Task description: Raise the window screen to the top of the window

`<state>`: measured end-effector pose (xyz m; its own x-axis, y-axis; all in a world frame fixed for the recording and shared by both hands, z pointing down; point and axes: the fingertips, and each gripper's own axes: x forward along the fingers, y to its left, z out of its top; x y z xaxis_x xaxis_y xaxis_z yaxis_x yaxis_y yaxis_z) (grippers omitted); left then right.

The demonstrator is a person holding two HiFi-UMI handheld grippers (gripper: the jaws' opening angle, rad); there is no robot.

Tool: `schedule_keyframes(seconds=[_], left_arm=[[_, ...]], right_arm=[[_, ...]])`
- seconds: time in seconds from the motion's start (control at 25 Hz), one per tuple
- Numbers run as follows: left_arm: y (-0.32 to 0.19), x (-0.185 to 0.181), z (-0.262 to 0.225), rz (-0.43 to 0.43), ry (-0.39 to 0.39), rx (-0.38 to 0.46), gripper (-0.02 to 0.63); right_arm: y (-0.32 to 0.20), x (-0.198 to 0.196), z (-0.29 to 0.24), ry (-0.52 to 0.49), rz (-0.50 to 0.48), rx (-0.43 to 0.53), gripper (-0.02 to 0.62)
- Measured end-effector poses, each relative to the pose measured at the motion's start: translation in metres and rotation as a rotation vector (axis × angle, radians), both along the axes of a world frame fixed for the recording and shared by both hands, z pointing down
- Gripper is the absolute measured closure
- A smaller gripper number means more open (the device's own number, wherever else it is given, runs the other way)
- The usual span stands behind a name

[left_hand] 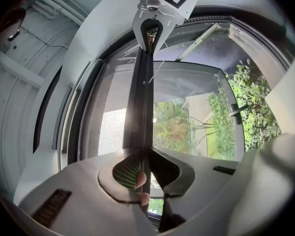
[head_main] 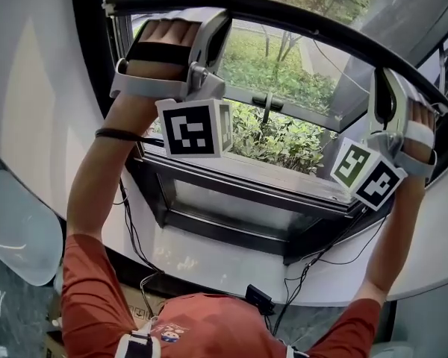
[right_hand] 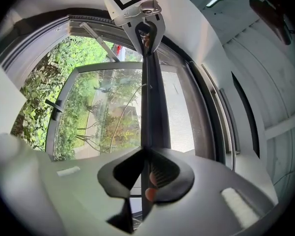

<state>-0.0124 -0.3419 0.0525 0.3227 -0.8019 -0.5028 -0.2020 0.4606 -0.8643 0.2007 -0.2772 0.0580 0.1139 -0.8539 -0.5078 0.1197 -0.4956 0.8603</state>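
Observation:
The window screen's black bottom bar [head_main: 299,24] runs across the upper part of the head view, high above the sill. My left gripper [head_main: 213,28] is shut on the bar near its left end and my right gripper [head_main: 381,88] is shut on it near its right end. In the left gripper view the bar [left_hand: 141,107] runs from my left gripper [left_hand: 143,154] to the right gripper [left_hand: 150,33] at the far end. The right gripper view mirrors this: the bar [right_hand: 152,107] runs from my right gripper [right_hand: 143,154] to the left gripper [right_hand: 146,36].
Below the bar is the dark window frame with its sill [head_main: 254,192]. A casement pane with a handle [head_main: 267,101] stands open onto bushes. Cables [head_main: 134,237] hang under the sill. White curved walls flank the window on both sides.

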Motion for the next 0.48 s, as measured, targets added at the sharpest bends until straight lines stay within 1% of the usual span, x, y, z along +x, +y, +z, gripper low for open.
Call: schedule_keyframes(seconds=[0.16,0.48], left_arm=[[0.001,0.0,-0.017,-0.022,-0.013,0.028,0.552],[-0.001,0.0,-0.058,-0.018,0.024,0.064,0.551]], right_arm=[[0.001,0.001,-0.017,0.015,0.005,0.021,0.543],[-0.001,-0.001,-0.061,0.026,0.008,0.071,0.543]])
